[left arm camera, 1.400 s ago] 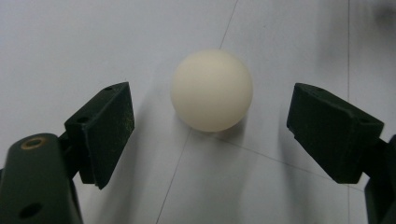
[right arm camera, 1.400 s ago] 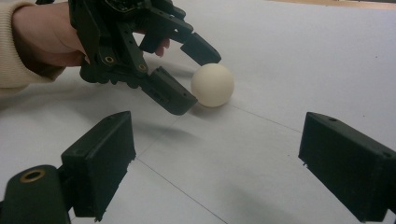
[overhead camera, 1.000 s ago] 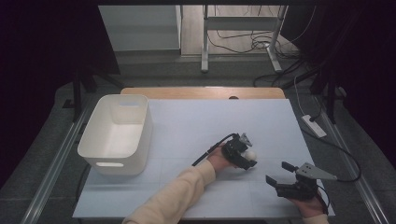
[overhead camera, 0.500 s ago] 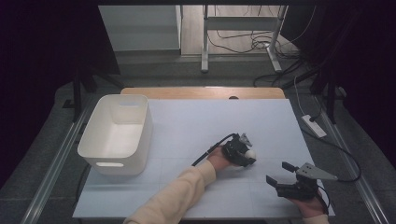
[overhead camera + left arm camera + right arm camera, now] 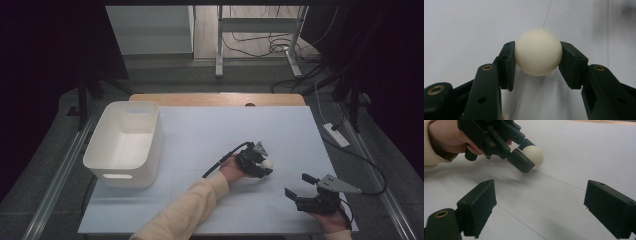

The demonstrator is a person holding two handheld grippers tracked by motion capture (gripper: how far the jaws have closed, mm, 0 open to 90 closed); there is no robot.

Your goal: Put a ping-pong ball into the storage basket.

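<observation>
A cream ball point(image 5: 538, 51) sits between the two black pads of my left gripper point(image 5: 537, 57), and both pads press on its sides. It rests on or just above the white table sheet point(image 5: 225, 125); I cannot tell which. From above, the left gripper point(image 5: 266, 167) holds the ball point(image 5: 268, 163) right of the table's middle, on a cream-sleeved arm. My right gripper point(image 5: 298, 185) rests near the front right corner, open and with nothing between its pads. Its own camera looks past the right gripper point(image 5: 544, 202) at the left gripper point(image 5: 527, 152) holding the ball point(image 5: 534, 155).
A white plastic bin point(image 5: 152, 150) stands on the left side of the table. A white power strip point(image 5: 336, 135) lies off the right edge, with cables beyond it. Bare sheet lies between the bin and the grippers.
My left gripper with the ball has shifted slightly toward the near edge. The right gripper has stayed where it was.
</observation>
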